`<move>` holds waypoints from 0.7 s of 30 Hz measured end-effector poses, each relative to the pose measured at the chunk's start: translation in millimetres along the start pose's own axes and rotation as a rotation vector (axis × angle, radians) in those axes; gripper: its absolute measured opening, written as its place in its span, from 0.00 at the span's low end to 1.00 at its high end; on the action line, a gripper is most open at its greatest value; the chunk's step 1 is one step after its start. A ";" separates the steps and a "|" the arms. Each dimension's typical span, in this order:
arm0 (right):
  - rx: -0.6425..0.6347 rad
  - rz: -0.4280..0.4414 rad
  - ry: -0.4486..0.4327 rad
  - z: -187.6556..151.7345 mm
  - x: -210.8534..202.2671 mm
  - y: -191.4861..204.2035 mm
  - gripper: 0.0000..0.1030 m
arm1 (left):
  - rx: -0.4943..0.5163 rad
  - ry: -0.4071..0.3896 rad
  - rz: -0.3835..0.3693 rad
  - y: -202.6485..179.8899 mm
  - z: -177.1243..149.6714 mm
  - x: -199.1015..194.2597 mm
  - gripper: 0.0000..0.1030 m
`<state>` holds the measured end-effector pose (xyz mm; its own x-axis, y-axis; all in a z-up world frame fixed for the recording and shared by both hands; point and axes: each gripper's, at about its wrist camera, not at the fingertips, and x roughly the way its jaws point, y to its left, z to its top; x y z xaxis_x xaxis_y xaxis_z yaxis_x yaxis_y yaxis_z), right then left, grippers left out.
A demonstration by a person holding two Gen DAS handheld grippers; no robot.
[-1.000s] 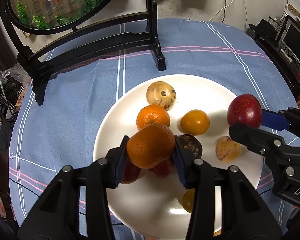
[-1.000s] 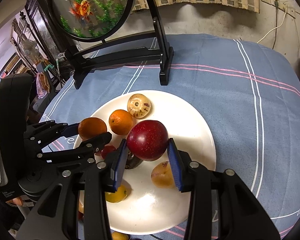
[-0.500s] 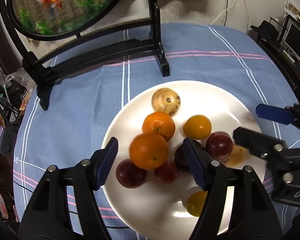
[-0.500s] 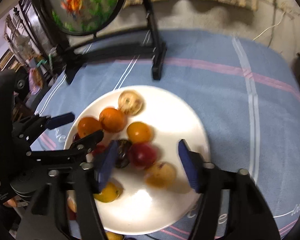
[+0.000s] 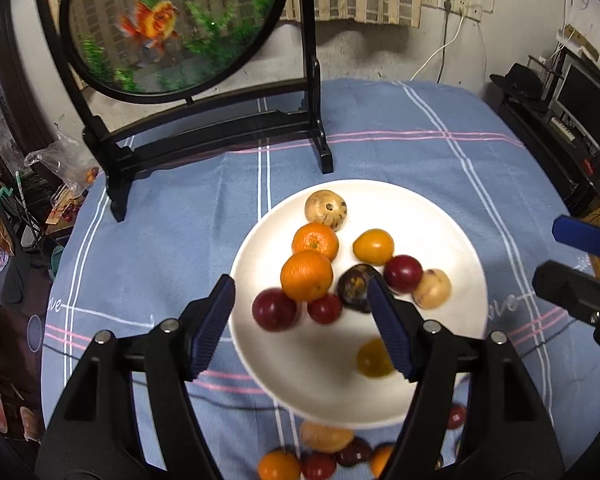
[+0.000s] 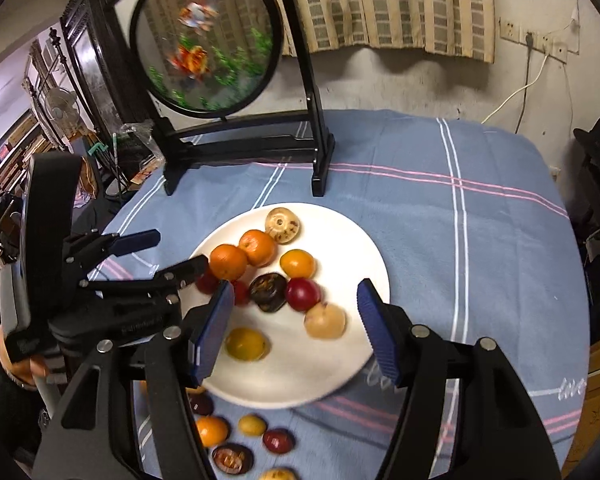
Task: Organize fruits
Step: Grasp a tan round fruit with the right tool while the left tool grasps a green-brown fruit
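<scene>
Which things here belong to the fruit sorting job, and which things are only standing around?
Belong to the job:
white plate
fruits on the plate, such as the orange and red plum
loose fruits on the cloth
left gripper, jaws opening, empty
right gripper, empty

Only standing around:
goldfish screen
tablecloth

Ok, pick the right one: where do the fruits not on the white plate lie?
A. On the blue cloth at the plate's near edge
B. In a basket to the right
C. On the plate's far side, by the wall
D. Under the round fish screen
A: the loose fruits lie on the blue cloth just below the white plate's near rim; none sit under the fish screen or on the far side.
</scene>
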<state>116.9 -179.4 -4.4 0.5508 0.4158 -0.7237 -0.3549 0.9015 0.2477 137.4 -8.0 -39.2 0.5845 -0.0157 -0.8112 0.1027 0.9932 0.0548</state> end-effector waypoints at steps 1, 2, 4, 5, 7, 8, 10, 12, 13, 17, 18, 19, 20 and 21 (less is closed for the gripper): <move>0.000 0.001 -0.006 -5.6 -8.0 2.8 0.63 | 0.001 -0.005 -0.002 0.2 -3.6 -6.2 0.71; 0.000 0.003 -0.006 -11.5 -14.1 5.1 0.63 | 0.005 -0.010 0.002 0.2 -8.0 -12.9 0.71; 0.001 -0.003 -0.006 -24.2 -23.0 9.0 0.63 | 0.006 -0.015 0.003 1.9 -17.3 -23.9 0.71; 0.003 -0.003 -0.002 -31.0 -27.0 10.3 0.63 | 0.002 -0.015 0.002 3.5 -22.1 -28.1 0.71; 0.014 0.000 0.005 -48.4 -34.5 12.3 0.63 | -0.003 -0.011 -0.005 6.9 -35.8 -37.3 0.71; 0.025 0.003 0.010 -57.0 -37.4 12.2 0.63 | -0.006 -0.007 -0.009 8.8 -43.0 -40.8 0.71; 0.054 0.013 0.028 -78.7 -41.4 12.0 0.63 | -0.008 0.000 -0.013 13.4 -57.6 -45.9 0.71; 0.068 0.015 0.048 -98.8 -41.8 12.0 0.63 | -0.013 0.012 -0.021 16.9 -75.9 -50.6 0.71; 0.077 0.012 0.066 -112.0 -40.2 11.7 0.63 | -0.014 0.021 -0.026 17.9 -85.7 -52.2 0.71; 0.082 -0.016 0.139 -152.9 -31.9 13.3 0.62 | -0.001 0.082 -0.067 16.6 -131.7 -52.1 0.73; 0.080 -0.020 0.152 -160.3 -29.9 13.6 0.62 | 0.006 0.093 -0.075 15.0 -140.2 -52.2 0.73; 0.079 -0.021 0.173 -169.8 -28.0 14.4 0.62 | 0.016 0.105 -0.083 12.2 -149.6 -51.9 0.73; 0.077 -0.021 0.186 -176.8 -26.8 14.7 0.62 | 0.026 0.118 -0.092 9.1 -157.5 -51.0 0.73; 0.070 -0.024 0.196 -181.2 -25.4 15.7 0.62 | 0.046 0.134 -0.108 2.8 -167.2 -48.6 0.73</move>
<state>-39.5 -197.7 -98.8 0.3986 0.3688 -0.8397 -0.2860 0.9199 0.2682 -25.3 14.8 -96.9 0.4557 -0.1030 -0.8842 0.1976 0.9802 -0.0123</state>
